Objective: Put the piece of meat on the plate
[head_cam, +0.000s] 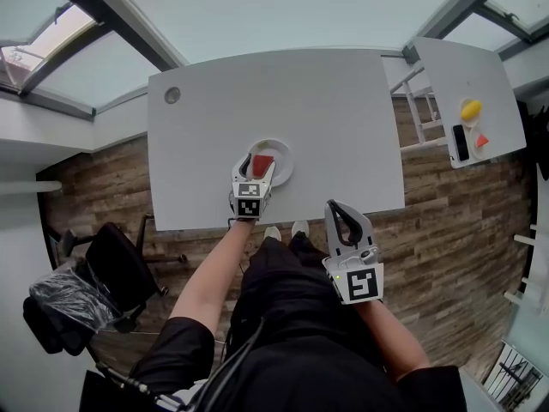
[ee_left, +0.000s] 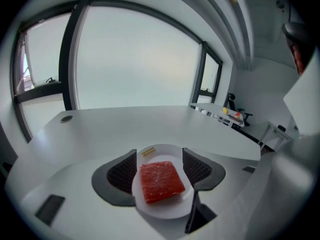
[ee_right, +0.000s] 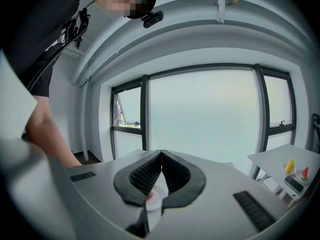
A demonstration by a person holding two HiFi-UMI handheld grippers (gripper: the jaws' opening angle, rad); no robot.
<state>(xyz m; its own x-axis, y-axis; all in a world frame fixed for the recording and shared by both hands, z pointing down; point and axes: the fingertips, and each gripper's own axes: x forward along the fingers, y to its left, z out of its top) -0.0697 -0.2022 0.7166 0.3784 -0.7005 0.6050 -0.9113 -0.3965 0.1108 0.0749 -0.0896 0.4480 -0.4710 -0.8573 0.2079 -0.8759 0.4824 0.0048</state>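
Observation:
The red slab of meat [ee_left: 160,180] lies flat on the small white plate [ee_left: 167,213] near the front edge of the white table [head_cam: 326,118]. My left gripper [ee_left: 159,151] hangs just over the plate, open, one jaw on each side of the meat with a thin strip of plate showing between. From the head view the meat [head_cam: 262,162] sits on the plate [head_cam: 283,157] between the left gripper's [head_cam: 257,166] fingers. My right gripper [head_cam: 334,205] is shut on nothing, held off the table above the person's lap. The right gripper [ee_right: 161,152] view shows its jaws closed together.
A round cable hole [head_cam: 172,95] sits at the table's far left corner. A smaller side table [head_cam: 446,75] to the right carries a yellow object [head_cam: 471,109], a red one [head_cam: 482,141] and a black device [head_cam: 461,142]. A black office chair [head_cam: 120,269] stands on the left.

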